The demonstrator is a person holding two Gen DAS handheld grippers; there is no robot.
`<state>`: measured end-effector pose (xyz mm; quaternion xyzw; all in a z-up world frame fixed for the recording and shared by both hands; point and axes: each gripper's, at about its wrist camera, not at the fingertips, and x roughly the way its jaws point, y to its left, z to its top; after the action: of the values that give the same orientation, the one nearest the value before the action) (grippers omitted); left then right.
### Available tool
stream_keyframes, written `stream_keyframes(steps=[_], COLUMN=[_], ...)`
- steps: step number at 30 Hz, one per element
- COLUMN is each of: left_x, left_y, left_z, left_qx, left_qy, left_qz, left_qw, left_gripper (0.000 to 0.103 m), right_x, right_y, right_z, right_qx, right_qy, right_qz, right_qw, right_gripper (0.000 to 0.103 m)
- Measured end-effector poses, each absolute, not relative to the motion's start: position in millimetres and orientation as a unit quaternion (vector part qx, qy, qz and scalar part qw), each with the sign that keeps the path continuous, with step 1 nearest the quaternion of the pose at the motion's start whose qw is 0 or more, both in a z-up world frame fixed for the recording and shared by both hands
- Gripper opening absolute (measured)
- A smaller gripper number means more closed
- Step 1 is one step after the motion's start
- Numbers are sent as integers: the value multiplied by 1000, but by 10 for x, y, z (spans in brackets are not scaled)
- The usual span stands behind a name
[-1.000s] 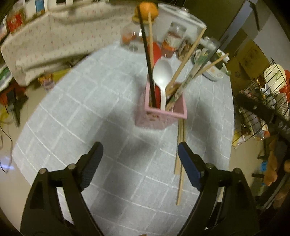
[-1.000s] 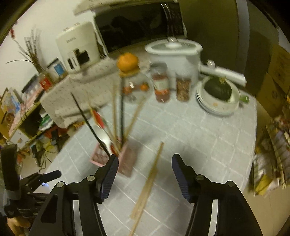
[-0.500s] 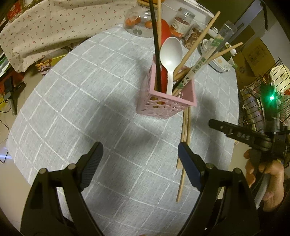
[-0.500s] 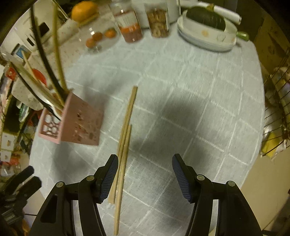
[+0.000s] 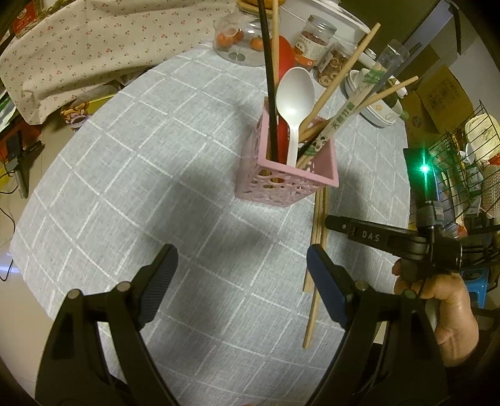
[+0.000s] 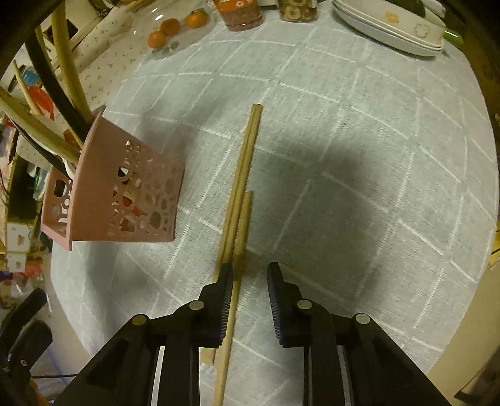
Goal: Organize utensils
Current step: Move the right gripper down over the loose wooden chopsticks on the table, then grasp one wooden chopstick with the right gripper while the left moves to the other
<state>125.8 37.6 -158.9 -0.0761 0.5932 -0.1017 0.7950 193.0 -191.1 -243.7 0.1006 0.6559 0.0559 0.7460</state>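
The black arm of the right gripper point(image 5: 368, 235), seen from the left wrist view, carries the white letters "DAS". A paper chopstick sleeve point(image 5: 343, 117) standing in the pink holder point(image 5: 315, 179) bears green Chinese characters — too small to read with certainty. Jar labels point(image 5: 304, 51) at the table's far edge are printed but illegible.

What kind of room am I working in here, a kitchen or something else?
Most likely a home dining or kitchen area. A round table under a grey checked cloth carries food jars, stacked bowls and a pink utensil holder full of chopsticks, and a wire dish rack stands beside it.
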Motion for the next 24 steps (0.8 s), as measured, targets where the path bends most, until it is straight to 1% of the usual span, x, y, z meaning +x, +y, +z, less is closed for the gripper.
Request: stream_keyframes(steps=[5,7,9,13,14,16,20,24], left_x=[1265,1267,1260,1231,1221,1188,1078,952], left_y=[386,385,374,336,324,288,205,54], left_z=[-1578,-1574,-1573,-1566,-1565,-1553,-1490,-1423], left_qx=[-76,-76,-74,-66,-65,-60,-34,3], left_qy=[593,593,593,590,590,588,573,555], left_qz=[-103,-103,-105,-109,-111,-117,-131,-149], left_qw=[795,795,795,797,797,798,808,819], left_gripper=[84,84,84,84,84,84,84,84], right_x=[1952,1945,1913,1844,1836,1833,1763,1599], right_y=[-1817,-1781,-1734,-1561,-1571,-1677,-1954,-2179], right_z=[-2472,-2477,-2490,-2505,-2506,-2505,-2382,-2126], right_qx=[76,60,45,-8,-5,29,77,76], right_qy=[659,661,663,656,654,652,636,611], right_qz=[53,40,35,39,44,58,76,83], right_qw=[747,747,746,753,755,756,764,783], right_gripper=[20,13,10,11,11,6,6,6])
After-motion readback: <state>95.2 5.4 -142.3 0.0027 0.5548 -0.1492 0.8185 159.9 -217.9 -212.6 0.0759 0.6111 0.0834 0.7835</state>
